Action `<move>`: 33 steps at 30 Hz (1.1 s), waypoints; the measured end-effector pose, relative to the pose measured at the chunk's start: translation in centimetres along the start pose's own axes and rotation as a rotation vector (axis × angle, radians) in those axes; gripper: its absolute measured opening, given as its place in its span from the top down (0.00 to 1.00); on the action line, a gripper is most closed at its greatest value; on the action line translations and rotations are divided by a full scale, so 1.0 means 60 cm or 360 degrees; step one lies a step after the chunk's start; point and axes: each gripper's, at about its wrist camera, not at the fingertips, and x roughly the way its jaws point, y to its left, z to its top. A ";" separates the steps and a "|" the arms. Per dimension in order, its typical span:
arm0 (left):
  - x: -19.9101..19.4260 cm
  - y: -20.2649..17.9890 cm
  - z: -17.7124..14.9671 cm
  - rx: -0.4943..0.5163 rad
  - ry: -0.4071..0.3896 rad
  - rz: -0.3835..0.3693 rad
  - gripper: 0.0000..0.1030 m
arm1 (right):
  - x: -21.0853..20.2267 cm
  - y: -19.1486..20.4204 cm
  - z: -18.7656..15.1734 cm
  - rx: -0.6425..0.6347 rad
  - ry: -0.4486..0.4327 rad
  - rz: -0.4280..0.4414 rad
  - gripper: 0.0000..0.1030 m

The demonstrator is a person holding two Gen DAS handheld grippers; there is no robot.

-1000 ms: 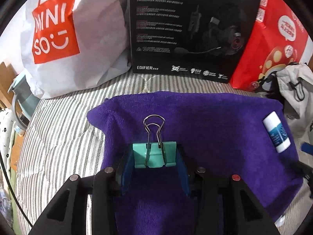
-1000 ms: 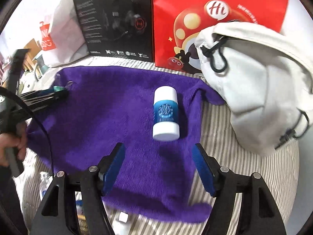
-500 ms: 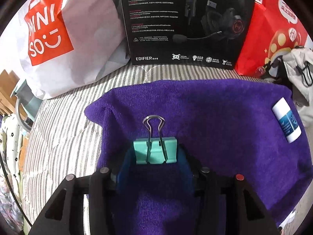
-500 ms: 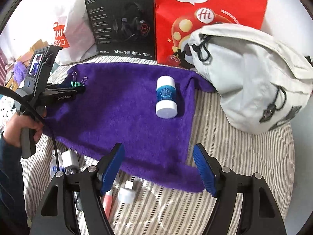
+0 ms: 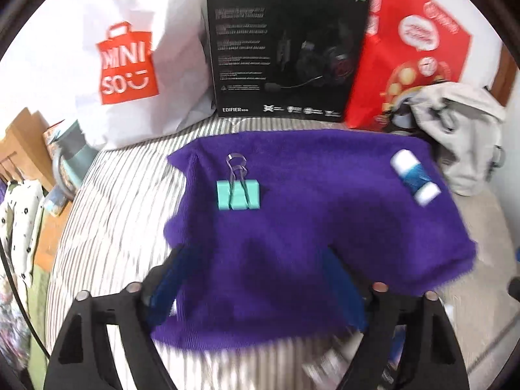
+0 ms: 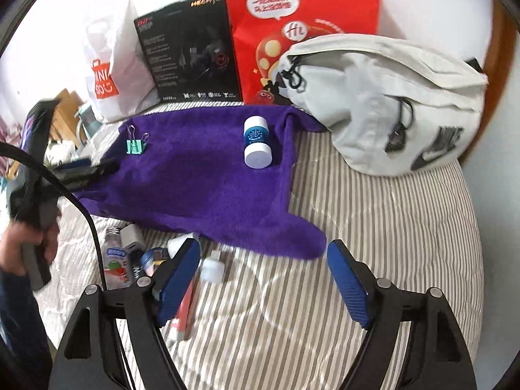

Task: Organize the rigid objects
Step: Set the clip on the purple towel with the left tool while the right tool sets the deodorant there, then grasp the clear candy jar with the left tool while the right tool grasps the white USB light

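Observation:
A teal binder clip (image 5: 238, 194) (image 6: 136, 145) lies free on the purple towel (image 5: 308, 221) (image 6: 201, 175), near its far left corner. A white and blue bottle (image 5: 415, 177) (image 6: 257, 146) lies on the towel's right side. My left gripper (image 5: 256, 279) stands open and empty, drawn back above the towel's near part; it shows from the side in the right wrist view (image 6: 94, 165). My right gripper (image 6: 263, 279) is open and empty over the striped bed, just short of the towel's near edge. Several small items (image 6: 130, 256) lie on the bed beside its left finger.
A white shopping bag (image 5: 130, 61), a black headset box (image 5: 286, 48) and a red bag (image 5: 412, 52) stand along the back. A grey backpack (image 6: 390, 97) lies at the right of the towel. A hand (image 6: 29, 247) holds the left gripper's handle.
My left gripper opened, let go of the binder clip and drew back; the clip stays on the towel. My right gripper pulled back from the bottle to the towel's near edge.

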 end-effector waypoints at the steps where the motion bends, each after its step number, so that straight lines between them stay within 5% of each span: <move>1: -0.012 0.006 -0.010 0.0006 0.0001 -0.0026 0.18 | -0.006 -0.001 -0.006 0.0019 -0.0007 0.0010 0.22; 9: -0.062 -0.029 -0.115 0.0000 0.0061 -0.0092 0.18 | -0.042 -0.013 -0.060 0.0153 -0.0023 0.0040 0.22; 19: -0.033 -0.043 -0.167 0.0029 0.0175 -0.0146 0.16 | -0.046 -0.001 -0.102 0.0151 0.0032 0.0028 0.22; 33: -0.016 -0.059 -0.173 0.0248 0.0178 0.0063 0.17 | -0.016 0.026 -0.112 0.0122 0.0088 0.0068 0.22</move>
